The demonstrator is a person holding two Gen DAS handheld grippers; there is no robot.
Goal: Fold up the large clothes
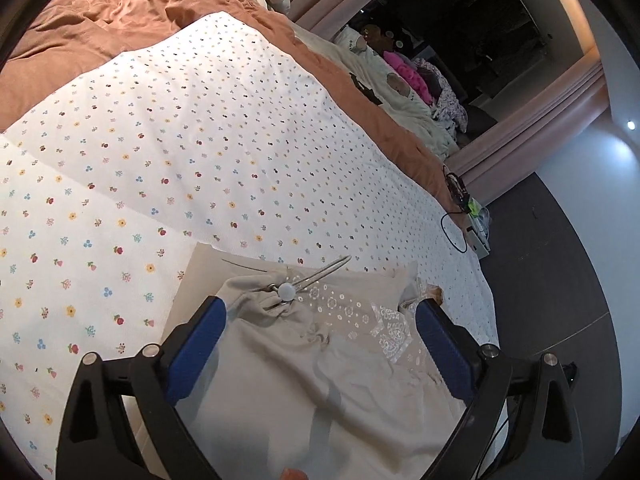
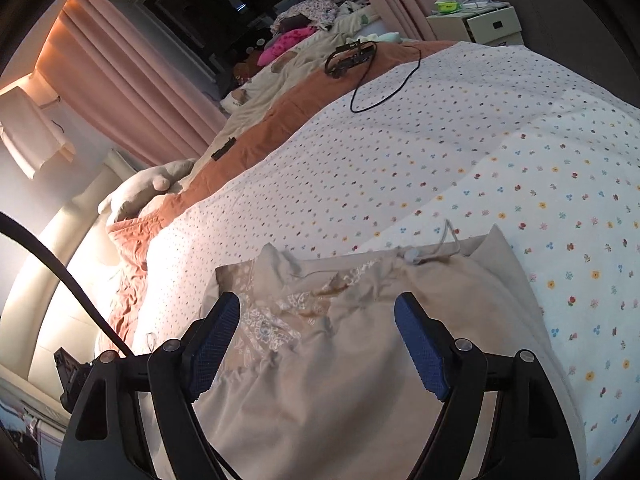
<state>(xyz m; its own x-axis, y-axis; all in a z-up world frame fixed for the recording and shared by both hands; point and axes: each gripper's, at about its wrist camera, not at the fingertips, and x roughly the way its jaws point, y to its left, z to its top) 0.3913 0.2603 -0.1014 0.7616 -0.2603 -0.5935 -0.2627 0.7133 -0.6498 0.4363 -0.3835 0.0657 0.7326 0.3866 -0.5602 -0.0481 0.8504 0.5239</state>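
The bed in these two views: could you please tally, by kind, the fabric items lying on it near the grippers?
Beige garment: 1
Floral sheet: 1
Orange quilt: 1
Total: 3

garment (image 1: 320, 360) (image 2: 320, 360) | beige, lace-trimmed, pearl button | rumpled flat on floral sheet (image 1: 180, 140)

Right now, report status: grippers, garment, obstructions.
Left gripper open, right gripper open. Beige garment flat on floral sheet, ungrasped. Hanger still in neckline.
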